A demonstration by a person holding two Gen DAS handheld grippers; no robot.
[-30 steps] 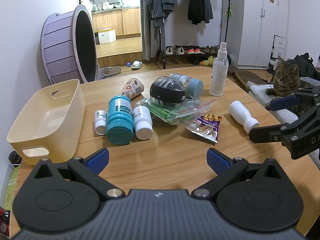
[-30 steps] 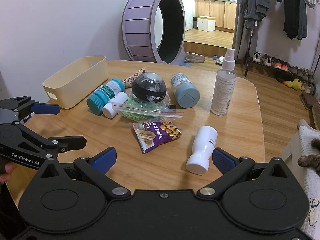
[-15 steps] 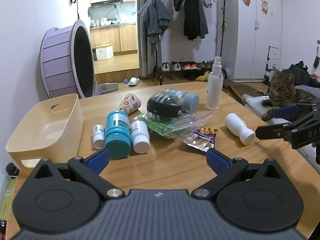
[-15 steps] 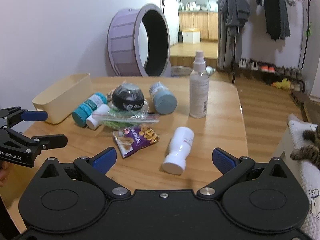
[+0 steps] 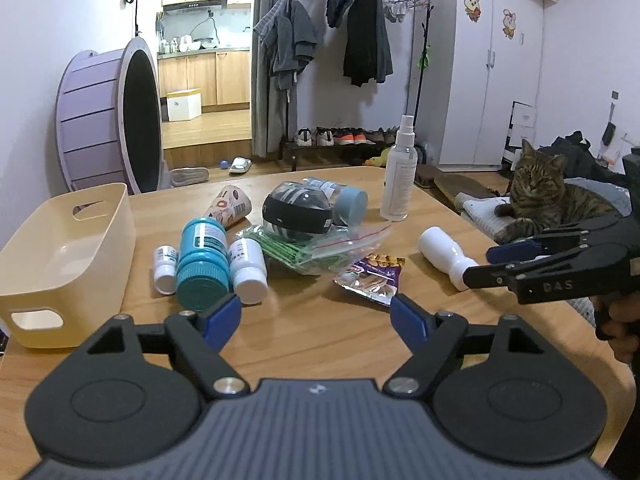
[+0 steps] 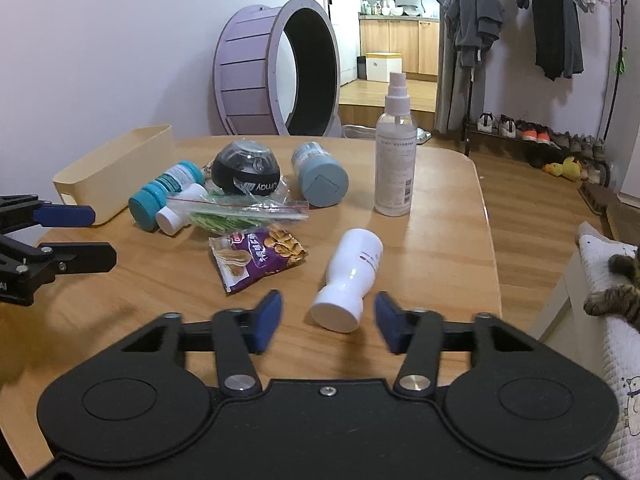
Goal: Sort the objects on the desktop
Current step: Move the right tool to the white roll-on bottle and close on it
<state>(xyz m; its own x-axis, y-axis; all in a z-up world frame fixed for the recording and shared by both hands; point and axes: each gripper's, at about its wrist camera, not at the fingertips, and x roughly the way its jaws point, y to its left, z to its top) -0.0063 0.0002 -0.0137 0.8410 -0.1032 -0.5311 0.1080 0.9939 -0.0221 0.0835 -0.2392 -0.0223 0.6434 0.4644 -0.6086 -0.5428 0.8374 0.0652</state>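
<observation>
A cream bin (image 5: 60, 248) stands empty at the table's left. Beside it lie a teal-capped bottle (image 5: 202, 264), two small white bottles (image 5: 248, 266), a black ball-shaped gadget (image 5: 298, 210), a bag of green sticks (image 5: 316, 250), a purple snack packet (image 5: 372, 276) and a grey-capped jar (image 5: 344, 202). A spray bottle (image 6: 394, 160) stands upright. A white bottle (image 6: 352, 280) lies on its side. My left gripper (image 5: 316, 318) is open and empty, just short of the teal-capped bottle. My right gripper (image 6: 326, 326) is open, its blue pads (image 6: 266, 320) on either side of the white bottle's cap end.
A cat (image 5: 548, 192) lies on a cushion off the table's right edge. A purple cat wheel (image 5: 112, 120) stands behind the table. A patterned paper cup (image 5: 230, 206) lies on its side behind the teal-capped bottle.
Both grippers' jaws have narrowed from wide open. My right gripper has moved in toward the white bottle's cap end. The left view has tilted up and drawn closer to the teal-capped bottle.
</observation>
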